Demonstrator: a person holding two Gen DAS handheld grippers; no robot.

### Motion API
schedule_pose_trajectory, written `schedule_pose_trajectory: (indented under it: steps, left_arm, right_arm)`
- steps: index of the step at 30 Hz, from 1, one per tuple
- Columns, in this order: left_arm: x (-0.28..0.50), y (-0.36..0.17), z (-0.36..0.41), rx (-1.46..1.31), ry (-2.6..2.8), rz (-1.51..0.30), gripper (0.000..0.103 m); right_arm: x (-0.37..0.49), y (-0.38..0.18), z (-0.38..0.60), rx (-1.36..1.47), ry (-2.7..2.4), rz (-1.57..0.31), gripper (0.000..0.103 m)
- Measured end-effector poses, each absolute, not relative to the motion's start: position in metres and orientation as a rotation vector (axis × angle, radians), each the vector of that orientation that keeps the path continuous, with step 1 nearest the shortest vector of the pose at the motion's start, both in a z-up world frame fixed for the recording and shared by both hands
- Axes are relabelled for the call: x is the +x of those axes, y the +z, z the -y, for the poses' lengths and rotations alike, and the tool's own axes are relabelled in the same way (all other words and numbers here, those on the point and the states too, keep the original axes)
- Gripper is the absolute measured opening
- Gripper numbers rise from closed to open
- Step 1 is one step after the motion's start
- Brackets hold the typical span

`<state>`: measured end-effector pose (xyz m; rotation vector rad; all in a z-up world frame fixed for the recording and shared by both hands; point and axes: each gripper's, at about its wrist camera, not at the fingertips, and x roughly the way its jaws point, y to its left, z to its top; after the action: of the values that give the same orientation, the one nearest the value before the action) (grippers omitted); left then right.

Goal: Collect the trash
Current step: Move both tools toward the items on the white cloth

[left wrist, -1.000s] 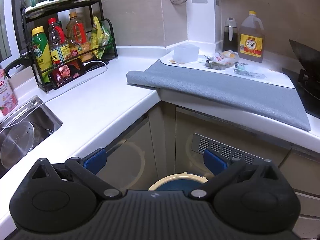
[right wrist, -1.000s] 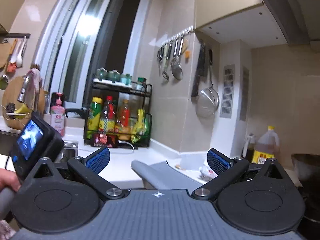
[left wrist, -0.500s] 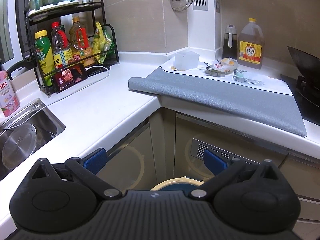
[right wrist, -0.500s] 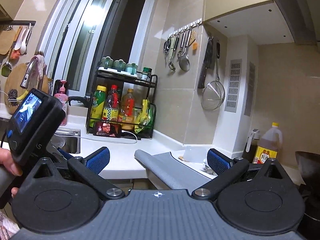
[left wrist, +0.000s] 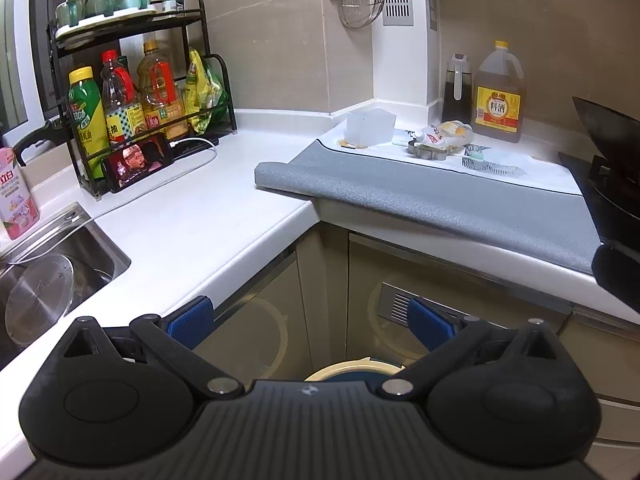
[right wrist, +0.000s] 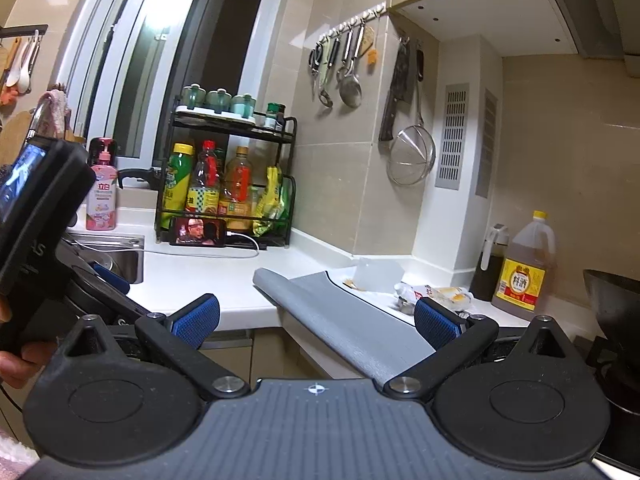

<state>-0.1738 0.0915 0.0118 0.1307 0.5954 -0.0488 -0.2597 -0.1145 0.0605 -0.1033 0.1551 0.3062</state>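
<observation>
Small litter lies on the far part of the grey mat (left wrist: 432,192): a crumpled wrapper (left wrist: 444,134), a metal cookie cutter (left wrist: 430,150), a toothbrush (left wrist: 476,156) and a frosted plastic cup (left wrist: 370,127). A yellow-rimmed bin (left wrist: 352,370) stands on the floor below, partly hidden by my left gripper (left wrist: 308,322), which is open and empty in front of the cabinet corner. My right gripper (right wrist: 316,320) is open and empty too, held level with the counter edge; the wrapper (right wrist: 440,293) shows just beyond its right finger.
A black rack (left wrist: 132,92) of bottles with a phone (left wrist: 138,160) leaning on it stands at the back left. The sink (left wrist: 52,272) is at the left, a wok (left wrist: 612,148) on the stove at the right, an oil jug (left wrist: 498,96) in the corner.
Both grippers have risen a little, so the counter sits lower in each view. The left handheld unit has slid further left in the right wrist view. Both jaws stayed open.
</observation>
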Motion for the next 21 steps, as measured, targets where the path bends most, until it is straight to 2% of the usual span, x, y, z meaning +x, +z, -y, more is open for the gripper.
schedule_pose_trajectory:
  steps: [21]
  left_arm:
    - [-0.168,0.034,-0.077,0.195,-0.094,-0.530,0.103]
  right_arm:
    - [-0.256,0.060,0.113,-0.126,0.286,-0.143,0.103]
